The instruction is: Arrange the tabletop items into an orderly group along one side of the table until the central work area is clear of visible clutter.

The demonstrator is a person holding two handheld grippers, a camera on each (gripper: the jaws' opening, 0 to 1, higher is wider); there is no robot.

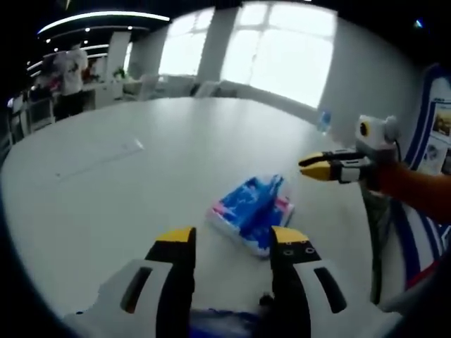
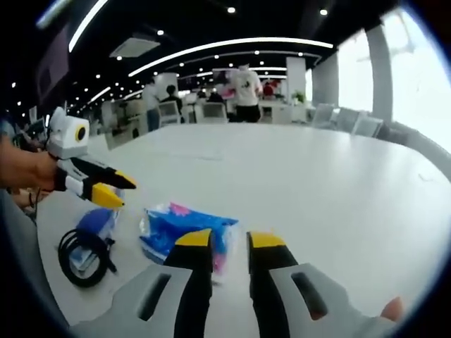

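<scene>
Blue-and-pink packet [image 1: 251, 210] lay on the white table [image 1: 141, 176] near its edge, directly ahead of the left gripper [image 1: 232, 243], long axis slanting away. Left gripper nearer, jaws parted, empty. Right gripper [image 2: 230, 243] narrowly open, empty.

A large white bench [image 1: 176, 155] with a rounded edge spreads across an open-plan office. In the left gripper view, tall bright windows [image 1: 282, 49] stand beyond the far edge, flanked by white wall columns, and daylight washes the bench top. A curved strip light [image 1: 106, 17] runs across the dark ceiling at the far left. At the right stands a poster board [image 1: 437, 134] with blue edging. In the right gripper view, long curved ceiling lights [image 2: 232, 46] and small round spotlights dot a black ceiling. Desks, monitors and pale chairs [image 2: 345, 116] line the far side, where people [image 2: 246, 88] stand.
</scene>
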